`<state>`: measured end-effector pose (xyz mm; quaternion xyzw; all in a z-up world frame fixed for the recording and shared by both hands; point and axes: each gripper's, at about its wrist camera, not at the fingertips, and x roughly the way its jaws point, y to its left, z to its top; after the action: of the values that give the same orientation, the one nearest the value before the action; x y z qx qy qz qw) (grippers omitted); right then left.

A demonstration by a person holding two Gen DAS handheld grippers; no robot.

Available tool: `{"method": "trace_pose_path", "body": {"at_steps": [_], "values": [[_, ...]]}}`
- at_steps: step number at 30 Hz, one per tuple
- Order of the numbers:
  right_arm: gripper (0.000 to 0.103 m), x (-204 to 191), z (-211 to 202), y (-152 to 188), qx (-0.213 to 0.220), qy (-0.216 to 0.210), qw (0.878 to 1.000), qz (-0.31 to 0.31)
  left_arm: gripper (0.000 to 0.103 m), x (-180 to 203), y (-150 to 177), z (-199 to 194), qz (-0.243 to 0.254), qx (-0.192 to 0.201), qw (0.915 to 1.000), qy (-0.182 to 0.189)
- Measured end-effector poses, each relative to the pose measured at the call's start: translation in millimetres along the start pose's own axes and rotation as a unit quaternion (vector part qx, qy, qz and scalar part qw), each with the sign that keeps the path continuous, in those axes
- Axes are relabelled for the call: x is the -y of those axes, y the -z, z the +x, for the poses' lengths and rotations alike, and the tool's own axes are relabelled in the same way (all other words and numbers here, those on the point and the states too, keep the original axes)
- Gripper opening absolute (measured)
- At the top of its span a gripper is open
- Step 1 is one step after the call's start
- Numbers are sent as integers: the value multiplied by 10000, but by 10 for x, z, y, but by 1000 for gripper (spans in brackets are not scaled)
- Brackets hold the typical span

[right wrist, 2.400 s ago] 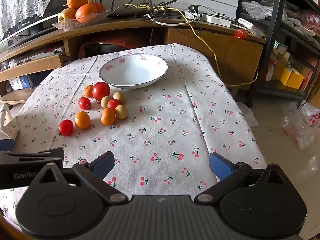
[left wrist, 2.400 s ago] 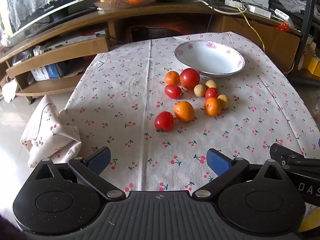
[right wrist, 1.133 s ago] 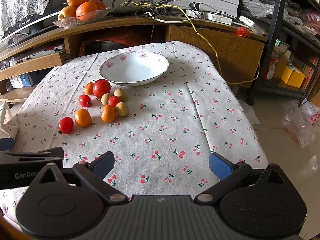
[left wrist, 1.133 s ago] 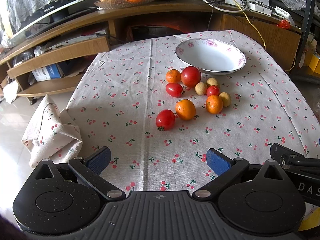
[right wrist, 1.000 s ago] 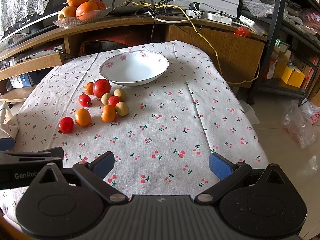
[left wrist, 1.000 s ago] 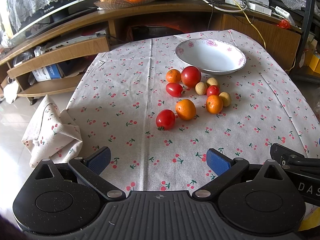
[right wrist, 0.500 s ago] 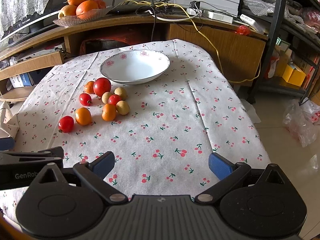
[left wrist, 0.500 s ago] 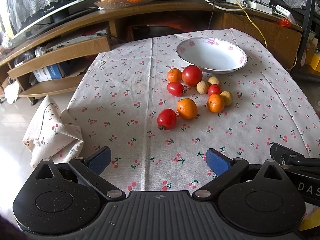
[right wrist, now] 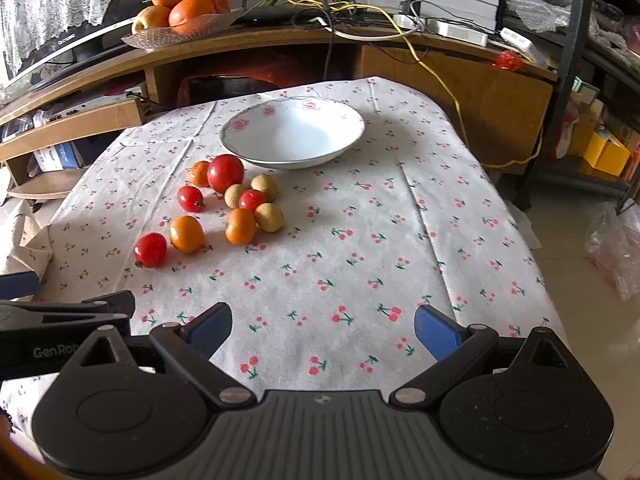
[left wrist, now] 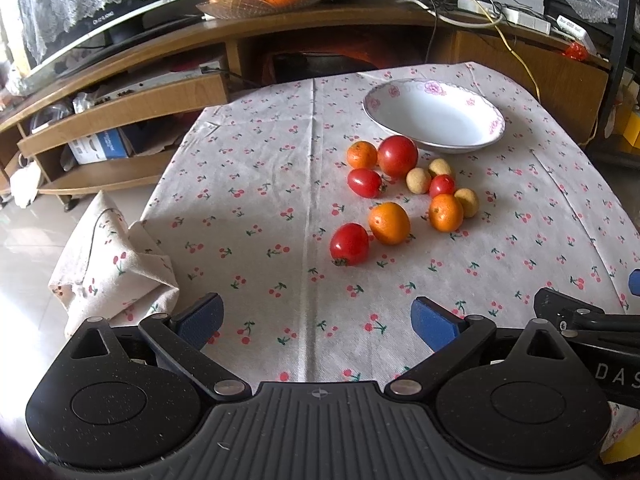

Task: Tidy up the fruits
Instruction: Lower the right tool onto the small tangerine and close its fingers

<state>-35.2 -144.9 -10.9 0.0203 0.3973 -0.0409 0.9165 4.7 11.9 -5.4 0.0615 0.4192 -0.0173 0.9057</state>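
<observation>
Both claws, left gripper (left wrist: pixel 316 316) and right gripper (right wrist: pixel 322 324), gape wide and empty at bottom of frame. Loose fruit (left wrist: pixel 389 223) sits mid-frame beside an empty white bowl (left wrist: pixel 434 117).

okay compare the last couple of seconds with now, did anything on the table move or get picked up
Nothing was picked up or let go. Both views shifted slightly, so both grippers seem to have eased forward toward the fruit. The left gripper and right gripper stay open and empty, the loose fruits keep their arrangement beside the bowl, and it remains empty.
</observation>
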Motion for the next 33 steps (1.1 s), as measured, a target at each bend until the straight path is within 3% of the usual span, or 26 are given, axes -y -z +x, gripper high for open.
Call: {"method": "trace_pose_path", "body": {"at_steps": [6, 12, 16, 29, 33], "values": [[94, -21, 66, -103, -18, -210, 9998, -66, 101, -54, -64, 17, 4, 93, 10000, -5], [71, -16, 203, -265, -72, -557, 9983, -175, 101, -41, -125, 52, 138, 146, 9998, 62], [60, 10, 342, -357, -213, -762, 9968, -104, 101, -30, -155, 80, 228, 209, 9990, 324], [47, -244, 676, -552, -294, -1496, 9872, -473, 102, -196, -204, 237, 207, 85, 9992, 346], [37, -313, 807, -590, -395, -1551, 9857, -531, 102, -159, -184, 239, 384, 128, 9986, 342]]}}
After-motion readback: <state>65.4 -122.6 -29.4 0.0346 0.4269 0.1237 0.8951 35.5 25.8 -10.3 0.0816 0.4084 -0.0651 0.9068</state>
